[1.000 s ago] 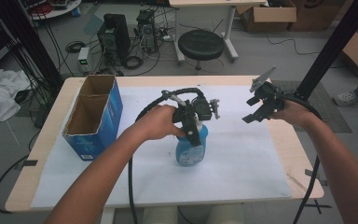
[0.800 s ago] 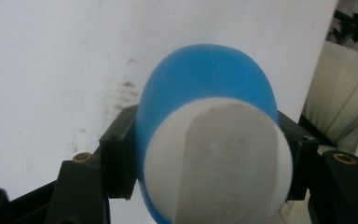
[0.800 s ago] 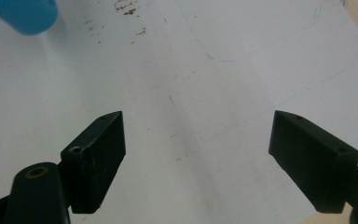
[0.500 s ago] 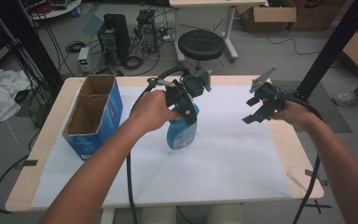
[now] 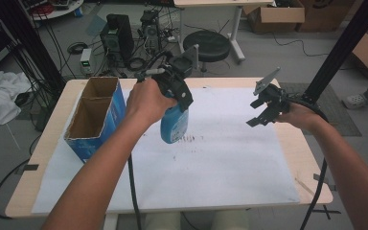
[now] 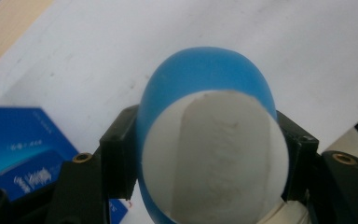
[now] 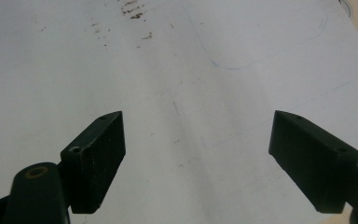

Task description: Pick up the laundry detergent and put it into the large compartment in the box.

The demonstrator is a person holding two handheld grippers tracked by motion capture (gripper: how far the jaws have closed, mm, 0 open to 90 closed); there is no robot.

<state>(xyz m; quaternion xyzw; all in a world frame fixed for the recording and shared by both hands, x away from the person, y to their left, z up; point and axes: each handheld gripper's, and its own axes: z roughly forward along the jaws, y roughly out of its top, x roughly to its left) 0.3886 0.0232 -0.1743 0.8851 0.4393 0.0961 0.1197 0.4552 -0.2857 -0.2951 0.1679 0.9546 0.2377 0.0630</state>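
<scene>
Left gripper (image 5: 176,91) seen from the high view clamped on a blue bottle (image 5: 174,124), lifted clear of the white sheet (image 5: 230,163) and hanging below the jaws, bottom end lowest. Open blue cardboard box (image 5: 96,117) stood off to that gripper's left, near but apart. Right gripper (image 5: 263,108) hovered well apart on the far side, jaws spread, nothing between them.

From the left gripper view: bottle (image 6: 209,140) pinched between both black pads, its white oval cap end facing the camera, blue body running away beyond it. Corner of the box (image 6: 23,154) visible past the left jaw, white sheet (image 6: 279,51) beyond the bottle.

From the right gripper view: jaws wide apart over the bare sheet (image 7: 191,93), a few brown specks (image 7: 135,11) ahead.

Judged a light, stiff plastic bottle with smooth rounded sides, likely slippery, probably able to twist or slide in a two-pad pinch. Best taken across the narrower flanks near the cap shoulder, as gripped, squarely.
</scene>
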